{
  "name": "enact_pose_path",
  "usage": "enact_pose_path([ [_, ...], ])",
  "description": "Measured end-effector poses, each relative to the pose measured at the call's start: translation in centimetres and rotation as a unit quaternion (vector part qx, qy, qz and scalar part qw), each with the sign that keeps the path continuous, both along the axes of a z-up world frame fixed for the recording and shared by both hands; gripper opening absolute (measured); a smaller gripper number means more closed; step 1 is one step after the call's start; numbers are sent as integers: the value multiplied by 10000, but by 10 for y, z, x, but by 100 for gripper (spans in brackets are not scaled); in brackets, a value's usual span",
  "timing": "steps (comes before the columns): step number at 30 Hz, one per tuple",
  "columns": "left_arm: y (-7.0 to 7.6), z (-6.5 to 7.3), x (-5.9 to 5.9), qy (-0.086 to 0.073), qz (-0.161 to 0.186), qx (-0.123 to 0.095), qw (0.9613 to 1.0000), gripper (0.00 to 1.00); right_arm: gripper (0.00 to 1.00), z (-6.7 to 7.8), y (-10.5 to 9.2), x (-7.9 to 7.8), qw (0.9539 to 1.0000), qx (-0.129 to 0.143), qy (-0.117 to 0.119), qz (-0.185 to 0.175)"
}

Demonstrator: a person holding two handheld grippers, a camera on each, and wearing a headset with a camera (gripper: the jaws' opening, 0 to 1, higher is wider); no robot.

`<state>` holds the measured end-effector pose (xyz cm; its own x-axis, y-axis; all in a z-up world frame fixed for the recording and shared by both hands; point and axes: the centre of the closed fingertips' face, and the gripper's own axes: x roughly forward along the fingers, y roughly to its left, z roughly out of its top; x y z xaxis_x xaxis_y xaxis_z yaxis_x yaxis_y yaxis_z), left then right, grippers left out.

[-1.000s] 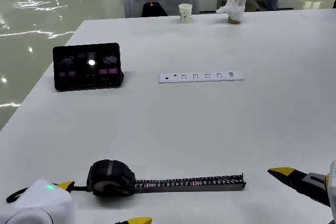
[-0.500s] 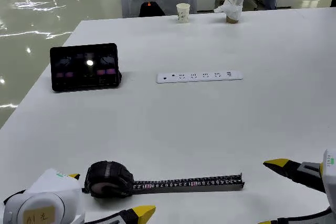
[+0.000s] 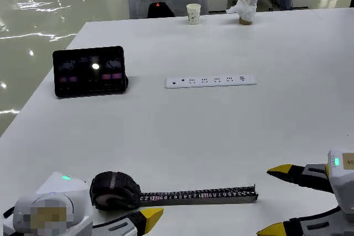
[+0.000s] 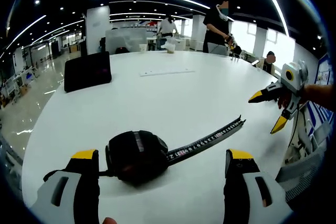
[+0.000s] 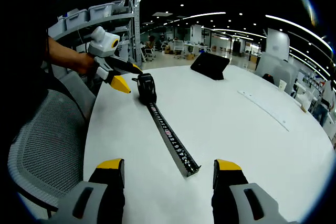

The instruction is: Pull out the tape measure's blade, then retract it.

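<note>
The tape measure (image 3: 115, 190) sits close to the near edge of the white desk (image 3: 232, 131), its black case to the person's left. Its blade (image 3: 199, 194) is already drawn out flat along the desk, running rightward, roughly parallel to that edge.

The left tool (image 4: 161, 155) is nearest the case. Its jaws stand spread to either side of the case, gripping nothing. The right tool (image 3: 271, 199) hovers just past the blade's hooked tip, also spread wide and empty. In the right gripper view the blade runs straight away from between the jaws toward the case, so tool and blade share one axis. To my eye the pulling-out looks done and the retracting remains; the left tool is best placed to steady the case.

The desk is smooth and plain. Well away on it are a dark tablet (image 3: 89, 71), a white power strip (image 3: 210, 80), a paper cup (image 3: 193, 12) and a plastic cup (image 3: 248, 5). Around it are a glossy floor and strip lights overhead.
</note>
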<state>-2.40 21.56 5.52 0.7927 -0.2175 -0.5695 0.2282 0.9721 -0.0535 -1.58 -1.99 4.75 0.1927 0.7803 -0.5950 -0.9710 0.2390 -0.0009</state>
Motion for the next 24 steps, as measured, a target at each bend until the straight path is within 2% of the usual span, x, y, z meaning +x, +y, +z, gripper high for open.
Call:
enact_pose_path([
  [8, 4, -6, 6, 95, 117, 2, 9999, 95, 59, -6, -1, 8, 9997, -141, -53, 193],
  [11, 6, -8, 8, 121, 158, -12, 9998, 95, 54, -9, -3, 12, 9992, -243, -165, 285],
  [13, 7, -9, 9, 141, 198, -28, 9997, 94, 47, -11, -5, 17, 9979, -333, -372, 403],
  [15, 8, -12, 11, 172, 245, -46, 9995, 93, 43, -15, -6, 20, 9977, -386, -366, 417],
  [24, 13, -18, 15, 247, 461, -151, 9985, 89, 34, -25, -4, 28, 9963, -502, -370, 584],
])
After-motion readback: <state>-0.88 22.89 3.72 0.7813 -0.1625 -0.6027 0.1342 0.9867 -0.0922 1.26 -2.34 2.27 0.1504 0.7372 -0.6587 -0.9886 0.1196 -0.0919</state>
